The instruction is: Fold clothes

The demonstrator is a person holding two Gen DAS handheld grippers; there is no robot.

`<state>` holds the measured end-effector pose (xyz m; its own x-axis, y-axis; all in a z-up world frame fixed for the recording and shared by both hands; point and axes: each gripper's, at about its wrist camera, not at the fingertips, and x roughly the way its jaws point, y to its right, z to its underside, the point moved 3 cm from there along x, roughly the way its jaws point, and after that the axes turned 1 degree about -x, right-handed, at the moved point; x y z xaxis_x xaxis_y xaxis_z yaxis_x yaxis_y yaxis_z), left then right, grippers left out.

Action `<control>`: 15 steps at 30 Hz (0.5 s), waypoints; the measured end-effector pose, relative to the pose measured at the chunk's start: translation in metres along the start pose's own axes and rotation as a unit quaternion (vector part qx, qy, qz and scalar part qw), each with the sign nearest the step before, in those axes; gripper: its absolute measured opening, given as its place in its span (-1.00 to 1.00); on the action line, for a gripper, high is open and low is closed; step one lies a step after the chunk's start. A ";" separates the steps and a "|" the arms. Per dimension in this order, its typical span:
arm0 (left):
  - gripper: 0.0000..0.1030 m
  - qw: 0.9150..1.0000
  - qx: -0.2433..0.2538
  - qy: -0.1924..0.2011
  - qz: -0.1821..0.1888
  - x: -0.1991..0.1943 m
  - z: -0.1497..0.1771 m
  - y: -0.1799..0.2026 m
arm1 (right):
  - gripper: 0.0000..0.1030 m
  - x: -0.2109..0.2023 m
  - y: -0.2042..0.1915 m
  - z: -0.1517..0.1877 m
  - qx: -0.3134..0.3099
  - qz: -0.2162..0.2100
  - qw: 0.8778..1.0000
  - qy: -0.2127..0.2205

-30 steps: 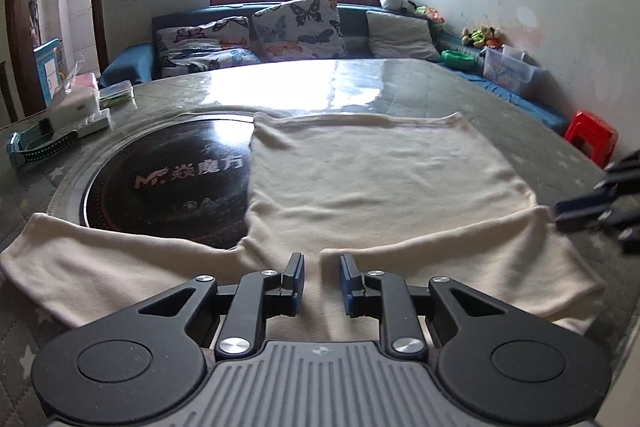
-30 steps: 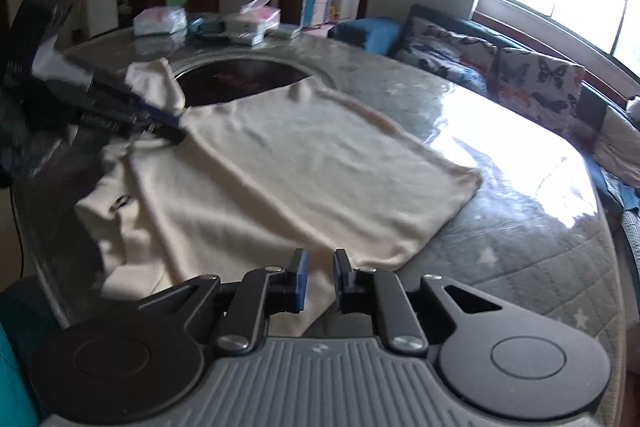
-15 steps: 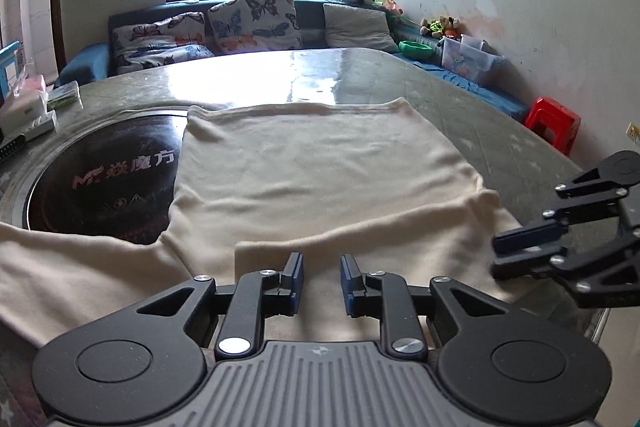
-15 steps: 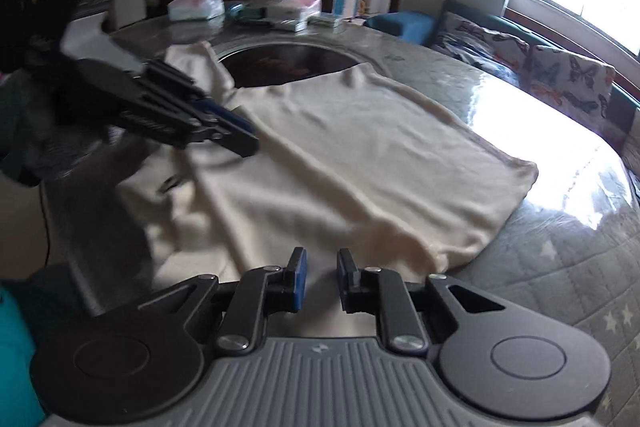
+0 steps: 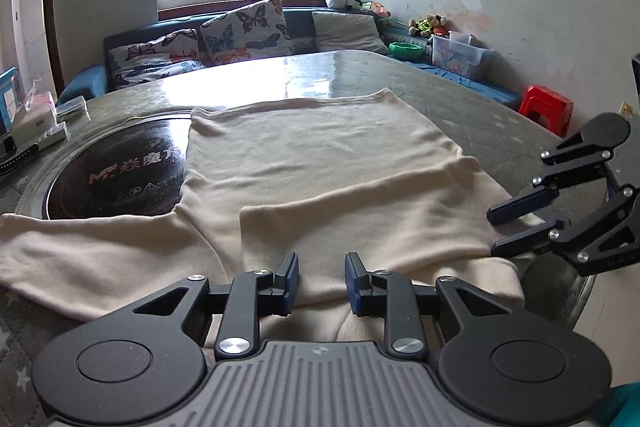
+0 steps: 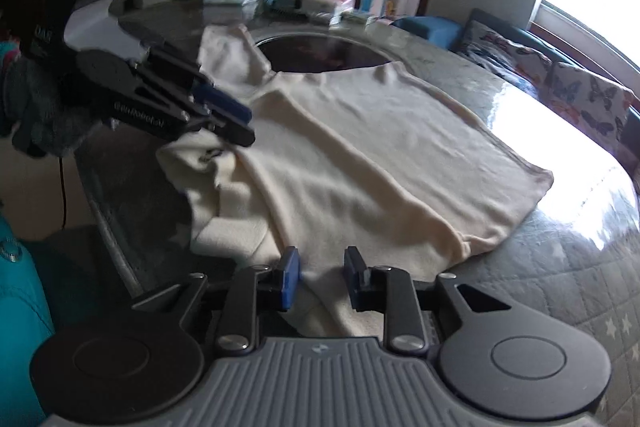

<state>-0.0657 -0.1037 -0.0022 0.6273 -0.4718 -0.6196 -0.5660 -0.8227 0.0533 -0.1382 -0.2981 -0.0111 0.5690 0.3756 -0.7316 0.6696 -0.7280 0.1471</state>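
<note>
While both opening: cream shirt (image 5: 320,163) under left tool (image 5: 322,281) and right tool (image 6: 320,277), ungripped.

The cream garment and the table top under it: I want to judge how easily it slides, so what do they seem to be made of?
The cream garment looks like a soft knit or fleece, matte and slightly fuzzy; it drapes in gentle rolls without sharp creases. The table top looks like glass or clear plastic over a quilted, star-printed cloth: it mirrors the window glare. The dark round inset looks like glossy glass; it is reflective, with printed lettering.
</note>
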 end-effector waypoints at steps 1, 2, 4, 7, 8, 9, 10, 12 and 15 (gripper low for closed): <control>-0.46 1.000 -0.002 -0.001 0.001 -0.001 0.001 0.001 | -0.52 -0.001 0.001 0.000 -0.003 -0.004 1.000 -0.006; -0.46 1.000 -0.005 -0.002 0.002 -0.001 0.001 0.001 | -0.52 -0.001 0.002 0.000 -0.007 -0.008 1.000 -0.012; -0.46 1.000 -0.010 -0.005 0.006 -0.002 0.002 0.003 | -0.52 -0.003 0.004 0.001 -0.013 -0.015 1.000 -0.023; -0.45 1.000 -0.017 -0.004 0.014 -0.003 0.004 0.009 | -0.52 -0.006 0.008 0.003 -0.024 -0.022 0.999 -0.036; -0.45 1.000 -0.019 -0.003 0.017 -0.004 0.004 0.011 | -0.52 -0.008 0.009 0.004 -0.027 -0.025 0.998 -0.041; -0.44 1.000 -0.020 -0.004 0.020 -0.005 0.005 0.012 | -0.52 -0.010 0.011 0.005 -0.027 -0.026 0.998 -0.044; -0.41 0.999 -0.023 -0.005 0.024 -0.005 0.004 0.013 | -0.52 -0.012 0.013 0.006 -0.028 -0.026 0.998 -0.048; -0.36 0.999 -0.028 -0.009 0.030 -0.006 0.002 0.011 | -0.52 -0.015 0.016 0.008 -0.026 -0.025 0.998 -0.053; -0.36 0.999 -0.036 -0.002 0.031 -0.005 -0.008 0.004 | -0.53 -0.019 0.022 0.003 -0.004 -0.026 0.999 -0.048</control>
<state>-0.0668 -0.1069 0.0072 0.5899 -0.5212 -0.6168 -0.5637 -0.8127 0.1476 -0.1354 -0.3231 0.0036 0.4851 0.3568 -0.7983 0.7015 -0.7039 0.1116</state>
